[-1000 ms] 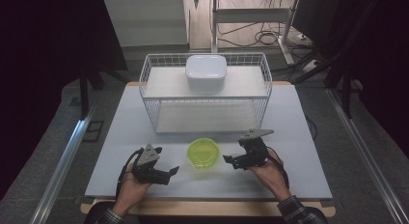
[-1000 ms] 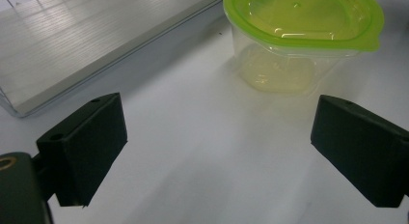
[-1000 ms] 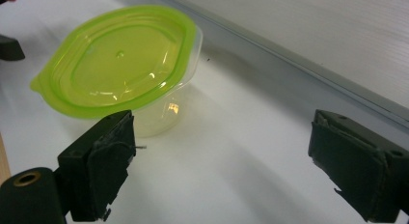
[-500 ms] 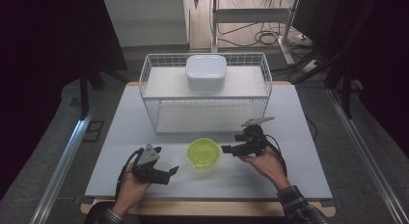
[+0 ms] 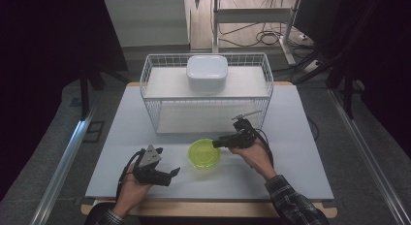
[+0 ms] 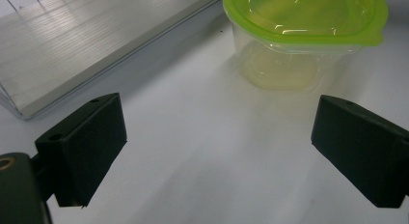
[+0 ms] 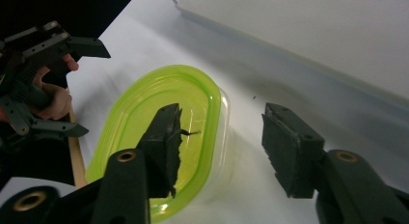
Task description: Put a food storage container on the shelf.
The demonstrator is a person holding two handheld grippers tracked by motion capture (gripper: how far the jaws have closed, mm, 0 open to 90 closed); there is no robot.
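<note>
Leftward since earlier, the right gripper (image 5: 219, 143), jaws just narrowing, straddles one lime-lidded clear plastic container (image 5: 205, 153)'s rim; the left gripper (image 5: 173, 174) gapes wide; one white wire basket (image 5: 155, 101) stands behind.

Black hand-held gripper (image 5: 224, 143), brass screws, trailing cable, plaid sleeve (image 5: 291, 205)

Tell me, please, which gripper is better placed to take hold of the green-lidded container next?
The right gripper, probably. Its jaws have just been closing and already straddle the near edge of the container, not yet pressing. The left gripper rests open on the table, the container well ahead of its jaws.
</note>
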